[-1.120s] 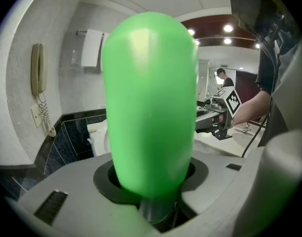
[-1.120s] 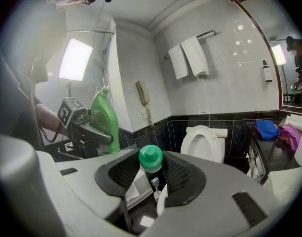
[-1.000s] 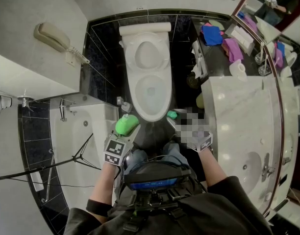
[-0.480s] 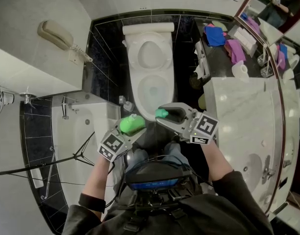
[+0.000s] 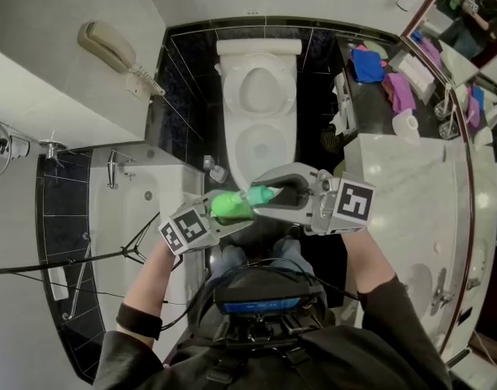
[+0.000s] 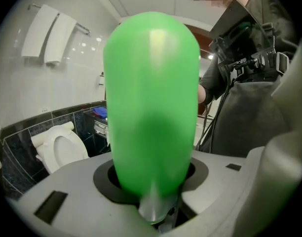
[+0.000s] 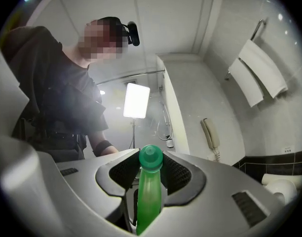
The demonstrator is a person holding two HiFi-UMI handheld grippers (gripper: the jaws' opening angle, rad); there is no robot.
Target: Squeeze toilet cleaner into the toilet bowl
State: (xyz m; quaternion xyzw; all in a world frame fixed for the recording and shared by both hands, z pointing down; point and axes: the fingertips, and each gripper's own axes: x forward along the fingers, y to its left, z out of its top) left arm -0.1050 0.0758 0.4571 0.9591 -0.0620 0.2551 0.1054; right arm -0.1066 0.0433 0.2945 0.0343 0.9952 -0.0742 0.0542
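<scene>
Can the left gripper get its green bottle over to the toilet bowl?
Probably yes. The left gripper holds the green bottle just in front of the toilet bowl, whose lid is up, and nothing lies between them. The right gripper, shut on a slim green tube, sits close beside it.

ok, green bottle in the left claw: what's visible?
Bottle: bright green glossy plastic, broad, rounded far end, no label showing. It lies along the left claw, pinched between its jaws, held up before the toilet. Its end seems to meet the capped green neck gripped in the right claw; joined or not, can't tell.
</scene>
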